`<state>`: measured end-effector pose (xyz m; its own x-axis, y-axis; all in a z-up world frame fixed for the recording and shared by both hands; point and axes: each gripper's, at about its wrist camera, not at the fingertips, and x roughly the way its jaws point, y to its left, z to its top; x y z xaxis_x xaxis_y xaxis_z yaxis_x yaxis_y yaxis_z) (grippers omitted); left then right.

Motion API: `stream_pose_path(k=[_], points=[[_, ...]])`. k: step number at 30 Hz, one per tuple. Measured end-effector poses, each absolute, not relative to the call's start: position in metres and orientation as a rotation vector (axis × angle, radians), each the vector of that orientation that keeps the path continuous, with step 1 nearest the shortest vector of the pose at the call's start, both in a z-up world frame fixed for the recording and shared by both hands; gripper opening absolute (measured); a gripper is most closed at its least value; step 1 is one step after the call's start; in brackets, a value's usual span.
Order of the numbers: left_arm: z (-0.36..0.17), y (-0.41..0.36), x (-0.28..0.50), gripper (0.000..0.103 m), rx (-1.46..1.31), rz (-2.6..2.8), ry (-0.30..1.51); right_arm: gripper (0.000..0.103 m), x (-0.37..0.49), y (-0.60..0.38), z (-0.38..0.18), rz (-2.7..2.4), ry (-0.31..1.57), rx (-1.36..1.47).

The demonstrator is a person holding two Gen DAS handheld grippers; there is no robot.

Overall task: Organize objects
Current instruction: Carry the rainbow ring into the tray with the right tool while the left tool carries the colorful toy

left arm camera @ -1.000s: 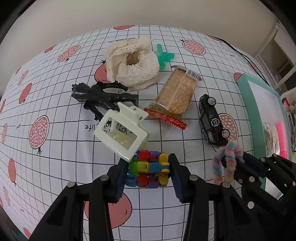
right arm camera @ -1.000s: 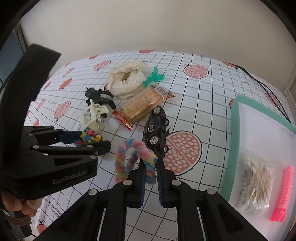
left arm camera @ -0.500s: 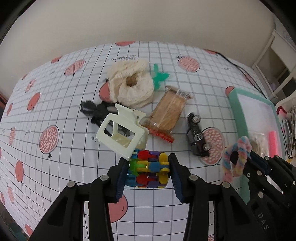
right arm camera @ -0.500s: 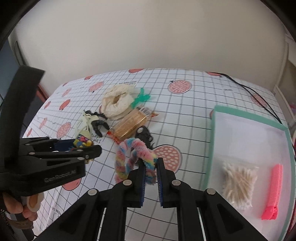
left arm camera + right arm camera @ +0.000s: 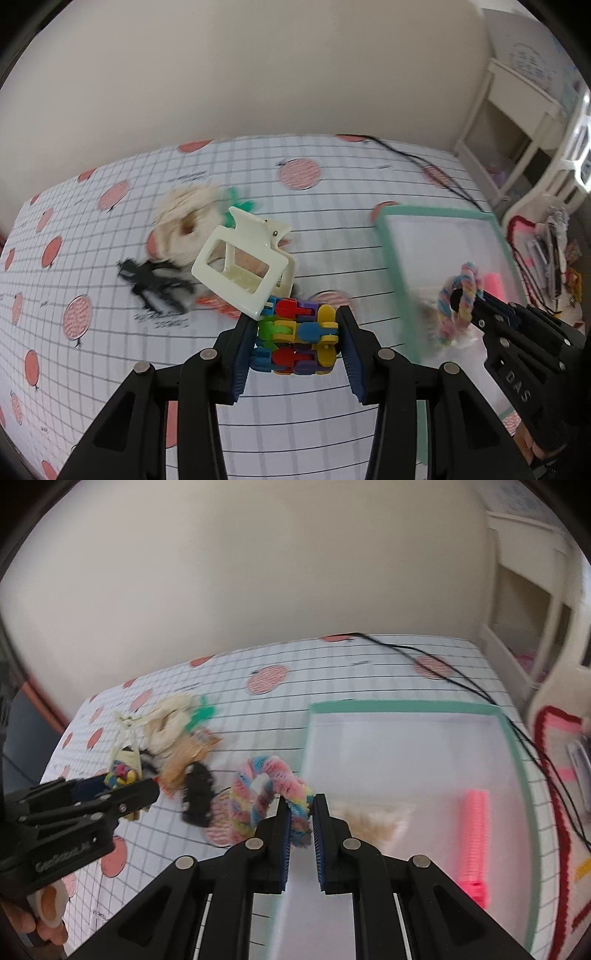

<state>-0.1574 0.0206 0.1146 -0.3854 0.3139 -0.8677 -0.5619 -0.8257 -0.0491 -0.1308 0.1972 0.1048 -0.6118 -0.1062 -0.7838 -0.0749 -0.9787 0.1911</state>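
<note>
**Both grippers loaded, lifted above the counter beside the tray**

Left wrist view: Left gripper (image 5: 295, 334) closed on a multicoloured block toy (image 5: 295, 336), pinched between the blue pads, held clear above the gridded counter (image 5: 92, 258). Cream claw clip (image 5: 245, 264) hooked onto the toy's upper left corner, tilted, hanging free of the cloth. Toy made of red, yellow, green, blue and purple interlocked pieces. Bare cloth below and to the left, broken only by the pomegranate print. Further back, blurred: a cream lace scrunchie (image 5: 184, 229), a green piece (image 5: 232, 203) just behind it, a black clip (image 5: 155, 282) near its front. To the right, the green-rimmed tray (image 5: 391, 266), its near rim close to the right gripper (image 5: 465, 299), which carried a pastel fuzzy ring (image 5: 452, 306). Far counter edge against the wall; black cable (image 5: 417, 160) trailing toward the right corner.

Right wrist view: Right gripper (image 5: 300, 814) nearly closed, clamped on the fuzzy ring (image 5: 266, 794), a twisted loop of pink, blue and yellow, hanging over the tray's left rim (image 5: 306, 753). Inside the tray, a pink comb (image 5: 474, 834) to the right and a blurred pale bag (image 5: 369, 819) just past the fingertips; bare white floor further back. Left of the rim, a black toy car (image 5: 197, 797) and a snack packet (image 5: 184, 760), touching. Left gripper (image 5: 110, 790) at the left edge with toy and clip.
</note>
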Motion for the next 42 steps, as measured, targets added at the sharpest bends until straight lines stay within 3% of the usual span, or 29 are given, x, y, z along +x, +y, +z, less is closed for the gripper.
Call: stream_pose_path(k=[13, 42], points=[[0.119, 0.090, -0.112, 0.045, -1.223, 2.072, 0.389, 0.012, -0.110, 0.276, 0.107, -2.930, -0.484, 1.416], [0.053, 0.141, -0.068, 0.045, -1.507, 1.841, 0.552, 0.012, -0.114, 0.291, 0.063, -2.771, -0.498, 1.730]])
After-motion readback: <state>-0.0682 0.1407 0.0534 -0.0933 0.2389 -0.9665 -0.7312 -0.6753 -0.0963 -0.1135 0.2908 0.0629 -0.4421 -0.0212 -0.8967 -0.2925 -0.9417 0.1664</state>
